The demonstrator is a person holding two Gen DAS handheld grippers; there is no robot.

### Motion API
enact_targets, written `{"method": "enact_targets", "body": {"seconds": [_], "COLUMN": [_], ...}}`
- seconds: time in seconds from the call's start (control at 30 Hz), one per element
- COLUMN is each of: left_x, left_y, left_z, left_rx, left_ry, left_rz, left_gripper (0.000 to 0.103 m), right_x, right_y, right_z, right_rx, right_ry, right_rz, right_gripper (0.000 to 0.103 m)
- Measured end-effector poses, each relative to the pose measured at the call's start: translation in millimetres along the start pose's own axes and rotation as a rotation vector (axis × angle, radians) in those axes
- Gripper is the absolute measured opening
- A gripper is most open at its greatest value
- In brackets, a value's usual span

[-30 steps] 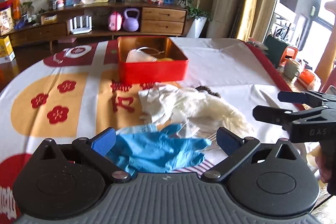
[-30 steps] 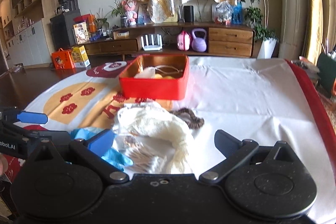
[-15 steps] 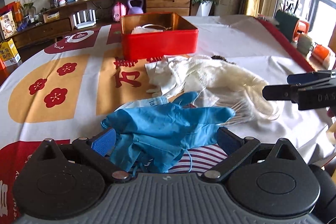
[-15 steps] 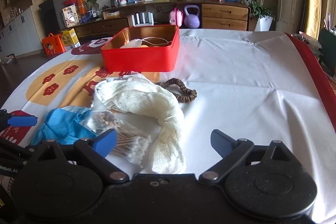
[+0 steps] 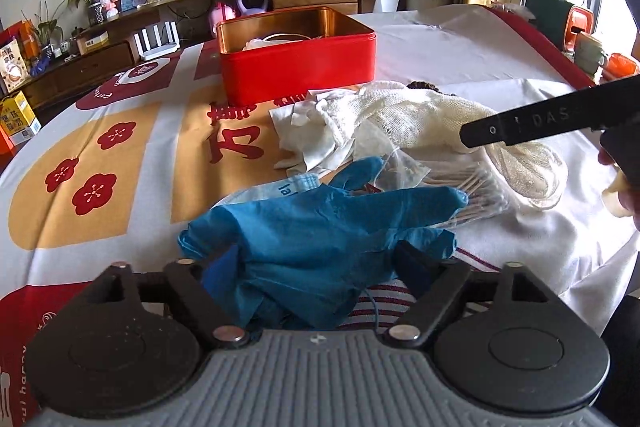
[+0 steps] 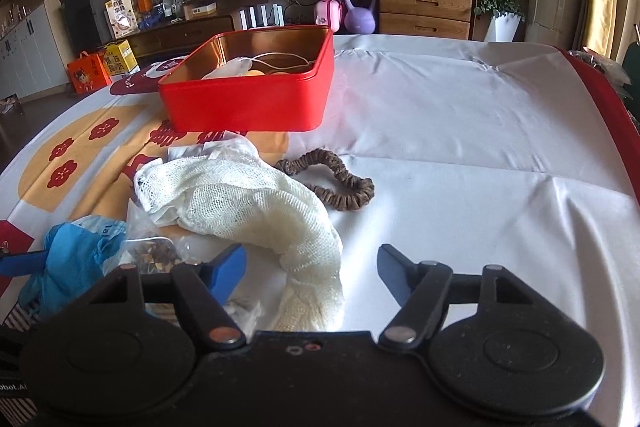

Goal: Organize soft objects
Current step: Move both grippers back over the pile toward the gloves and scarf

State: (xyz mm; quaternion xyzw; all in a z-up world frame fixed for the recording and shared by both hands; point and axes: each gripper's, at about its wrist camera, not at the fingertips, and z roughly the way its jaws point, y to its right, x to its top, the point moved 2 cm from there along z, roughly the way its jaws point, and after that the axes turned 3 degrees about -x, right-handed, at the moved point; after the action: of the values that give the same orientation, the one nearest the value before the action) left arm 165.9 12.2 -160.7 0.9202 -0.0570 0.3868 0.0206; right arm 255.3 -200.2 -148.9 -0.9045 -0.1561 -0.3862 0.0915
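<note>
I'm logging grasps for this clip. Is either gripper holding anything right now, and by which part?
The left gripper straddles the blue glove at its bunched near end; whether it grips cannot be told. The right gripper is open, holding nothing.
</note>
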Motion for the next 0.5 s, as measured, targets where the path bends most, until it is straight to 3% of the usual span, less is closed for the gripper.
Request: {"method": "enact_targets", "body": {"seconds": [0.13,0.5], "left_x": [0.7,8.2], "left_y": [-4.5,-22.2], "left_z": [-1.4,-12.7], "left_rx": [0.014,-0.038], "left_ry": [0.001,0.01], "left_rz": [-0.015,-0.136], "left_gripper": [0.057,0.024], "right_x": [1.1,-2.6], "right_y": [-2.7,-8.4], "right_z": [3.3,3.2], "right_rx": [-0.002,-0.018], "right_ry": [-0.005,-0.015], "right_rz": [-0.001,-0.026], "right_gripper": [0.06,0.023]}}
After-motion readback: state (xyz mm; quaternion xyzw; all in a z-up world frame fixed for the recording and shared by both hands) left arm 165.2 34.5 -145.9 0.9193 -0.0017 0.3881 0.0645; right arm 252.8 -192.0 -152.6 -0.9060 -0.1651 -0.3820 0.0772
